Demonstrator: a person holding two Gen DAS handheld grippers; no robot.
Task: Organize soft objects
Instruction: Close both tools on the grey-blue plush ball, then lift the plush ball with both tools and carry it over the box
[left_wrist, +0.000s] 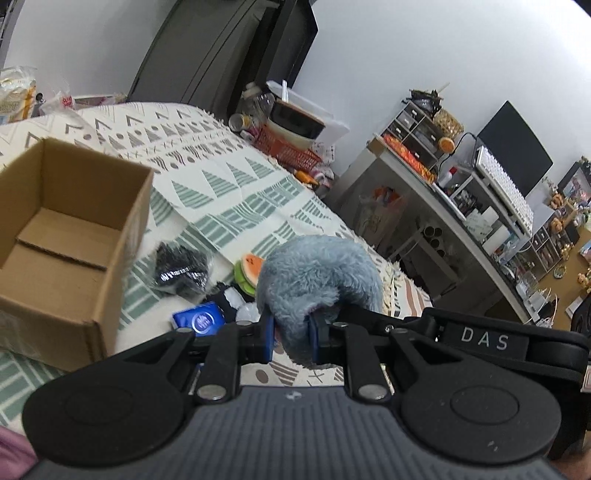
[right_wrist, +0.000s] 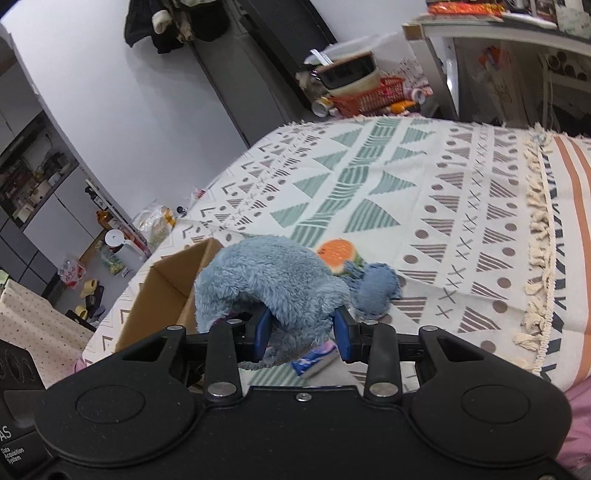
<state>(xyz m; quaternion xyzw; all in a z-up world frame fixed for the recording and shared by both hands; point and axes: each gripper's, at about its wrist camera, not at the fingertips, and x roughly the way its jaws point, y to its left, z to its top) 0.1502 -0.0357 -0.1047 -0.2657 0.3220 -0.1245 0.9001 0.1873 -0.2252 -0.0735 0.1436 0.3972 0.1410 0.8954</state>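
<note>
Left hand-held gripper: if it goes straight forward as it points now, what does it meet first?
The left hand-held gripper is already shut on the blue plush toy, which fills its path. Beyond it probably lies the patterned blanket, though the plush hides what is behind and depth is unclear.

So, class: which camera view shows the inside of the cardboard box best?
The left wrist view: the cardboard box shows its open top, inner walls and bare floor. In the right wrist view only one corner shows, mostly hidden behind the blue plush toy.
</note>
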